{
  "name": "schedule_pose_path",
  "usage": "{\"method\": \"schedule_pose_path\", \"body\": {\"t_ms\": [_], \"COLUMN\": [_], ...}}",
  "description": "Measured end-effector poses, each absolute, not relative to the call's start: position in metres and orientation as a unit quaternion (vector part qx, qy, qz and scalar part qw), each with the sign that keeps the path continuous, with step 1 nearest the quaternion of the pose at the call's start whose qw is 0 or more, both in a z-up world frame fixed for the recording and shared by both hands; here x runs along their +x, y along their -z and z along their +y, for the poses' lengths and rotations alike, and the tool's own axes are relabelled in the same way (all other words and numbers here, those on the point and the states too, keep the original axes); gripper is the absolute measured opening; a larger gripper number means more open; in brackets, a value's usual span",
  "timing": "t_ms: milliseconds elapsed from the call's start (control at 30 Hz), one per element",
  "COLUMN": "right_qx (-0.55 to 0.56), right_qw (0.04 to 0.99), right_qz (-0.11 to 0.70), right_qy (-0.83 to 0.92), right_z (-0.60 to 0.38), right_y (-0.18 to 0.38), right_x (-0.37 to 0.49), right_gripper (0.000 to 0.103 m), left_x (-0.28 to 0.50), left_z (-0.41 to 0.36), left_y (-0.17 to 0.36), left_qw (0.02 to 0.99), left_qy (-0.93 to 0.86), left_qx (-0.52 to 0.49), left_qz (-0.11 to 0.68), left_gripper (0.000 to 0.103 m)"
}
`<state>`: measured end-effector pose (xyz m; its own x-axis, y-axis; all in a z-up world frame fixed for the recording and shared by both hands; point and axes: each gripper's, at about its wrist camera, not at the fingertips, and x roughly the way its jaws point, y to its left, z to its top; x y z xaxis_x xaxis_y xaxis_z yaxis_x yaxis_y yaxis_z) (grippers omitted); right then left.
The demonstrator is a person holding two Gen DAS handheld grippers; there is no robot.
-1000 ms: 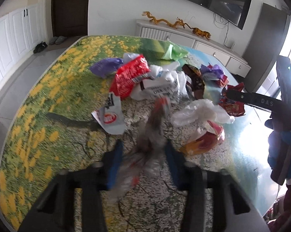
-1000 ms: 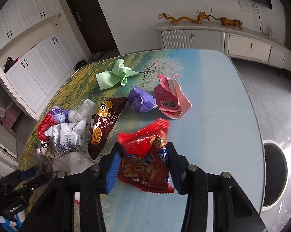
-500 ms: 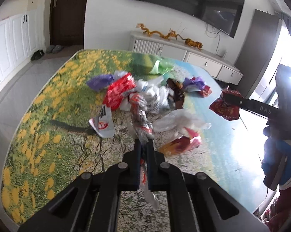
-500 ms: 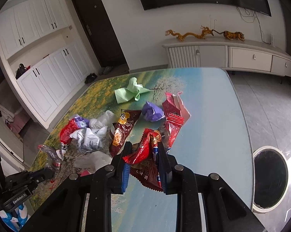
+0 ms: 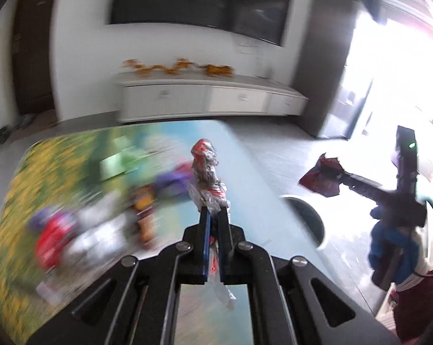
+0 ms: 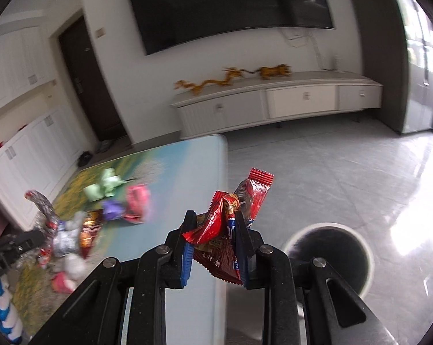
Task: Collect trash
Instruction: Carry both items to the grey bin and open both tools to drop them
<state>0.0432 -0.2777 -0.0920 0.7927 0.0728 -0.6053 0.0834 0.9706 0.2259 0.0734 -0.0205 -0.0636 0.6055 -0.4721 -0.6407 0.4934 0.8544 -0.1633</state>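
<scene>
My left gripper (image 5: 214,215) is shut on a crumpled clear plastic wrapper (image 5: 206,169) with red print, held up above the table's right part. My right gripper (image 6: 215,220) is shut on a red snack bag (image 6: 231,224) and holds it past the table's right edge, over the floor. The same snack bag (image 5: 321,179) and the right gripper (image 5: 343,176) show at the right of the left wrist view. A round trash bin (image 6: 331,256) with a dark inside stands on the floor just right of the table. The left gripper's wrapper (image 6: 42,205) appears at the far left of the right wrist view.
The table (image 6: 170,215) with a landscape print still carries several wrappers: a green sheet (image 6: 105,185), a purple bag (image 6: 113,210), a pink-red pack (image 6: 137,201), white bags. A white sideboard (image 6: 274,103) runs along the far wall. Grey floor tiles spread to the right.
Both grippers closed on their trash, lifted it off the table and swung to the right toward the bin. The table's pile now lies to the left, blurred by the motion.
</scene>
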Motion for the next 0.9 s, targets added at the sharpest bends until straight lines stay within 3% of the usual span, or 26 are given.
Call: {"method": "schedule_pose_path", "body": {"t_ms": [433,533,667,700,800,900], "right_qx": [0.173,0.193,0.213,0.216,0.221,0.223], "right_qw": [0.886,0.871,0.859,0.857,0.853,0.851], "right_qz": [0.410,0.428,0.437,0.438,0.439,0.440], "right_qy": [0.129,0.142,0.159,0.165,0.175,0.182], "right_z": [-0.416,-0.438,-0.457,-0.461,-0.469,-0.475], "right_y": [0.190,0.216,0.236,0.240,0.240,0.238], "right_x": [0.075,0.077,0.072,0.069,0.065,0.057], "right_gripper": [0.027,0.035,0.051,0.054,0.056,0.056], "left_x": [0.155,0.165,0.171,0.172,0.179,0.183], "left_z": [-0.257,-0.292,-0.324,-0.331,-0.343,-0.351], "left_y": [0.119,0.134,0.152,0.155,0.163,0.164], "left_qw": [0.805,0.787,0.757,0.750,0.739,0.736], "left_qy": [0.399,0.415,0.437,0.442,0.446,0.448], "left_qx": [0.063,0.061,0.045,0.040,0.026,0.019], "left_qz": [0.435,0.453,0.483,0.490,0.503,0.506], "left_gripper": [0.004,0.006,0.008,0.013,0.056,0.057]}}
